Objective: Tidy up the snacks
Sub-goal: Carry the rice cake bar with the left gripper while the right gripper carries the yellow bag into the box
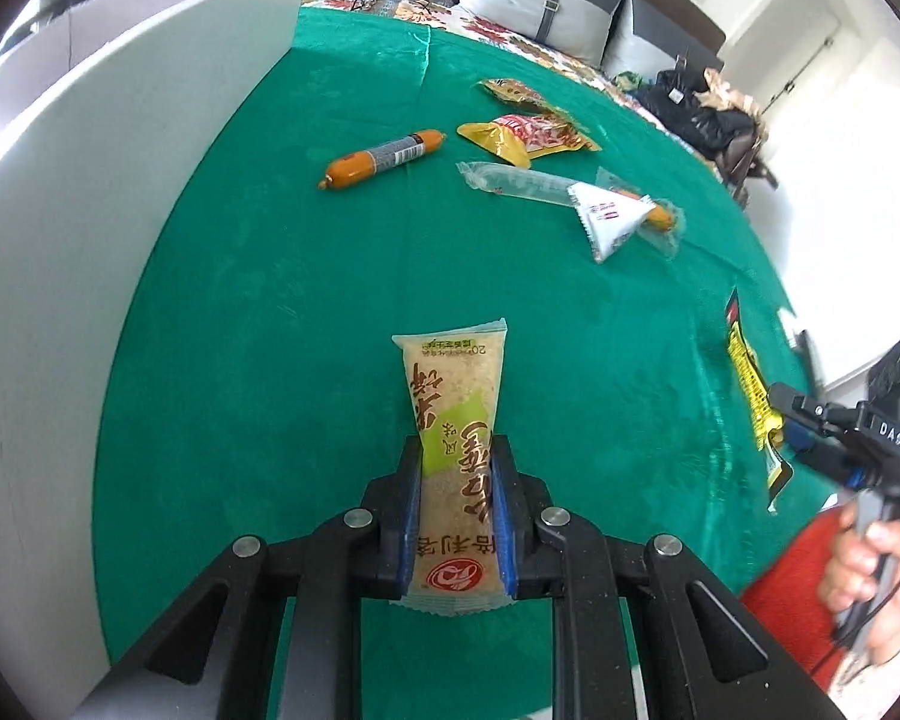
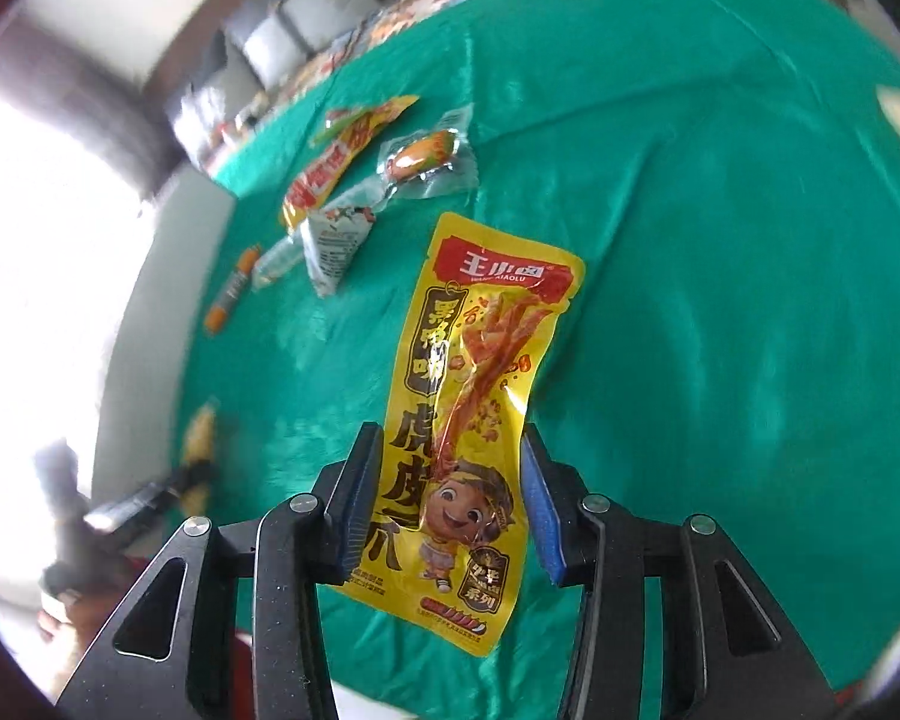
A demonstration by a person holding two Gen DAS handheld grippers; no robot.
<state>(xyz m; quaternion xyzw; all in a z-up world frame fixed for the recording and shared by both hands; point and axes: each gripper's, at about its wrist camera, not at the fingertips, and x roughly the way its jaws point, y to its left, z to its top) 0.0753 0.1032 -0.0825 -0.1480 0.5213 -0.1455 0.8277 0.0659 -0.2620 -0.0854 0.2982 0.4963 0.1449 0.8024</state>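
- Your right-wrist view smears the far snack pile [image 2: 354, 180]; its labels can't be read.
- The yellow packet [image 1: 753, 396] shows you only a blurred edge.

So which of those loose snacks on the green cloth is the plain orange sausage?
The orange sausage with the grey label, lying alone to the left of the yellow packets; everything else sits in flat or clear wrappers.

1. My right tool [image 1: 834, 429] carries the letters "DAS".
2. My yellow snack pouch [image 2: 474, 414] reads "王小卤", "WANG XIAOLU" and "虎皮".
3. My rice cake bar [image 1: 456, 450] shows "20"; the remaining print I can't read.
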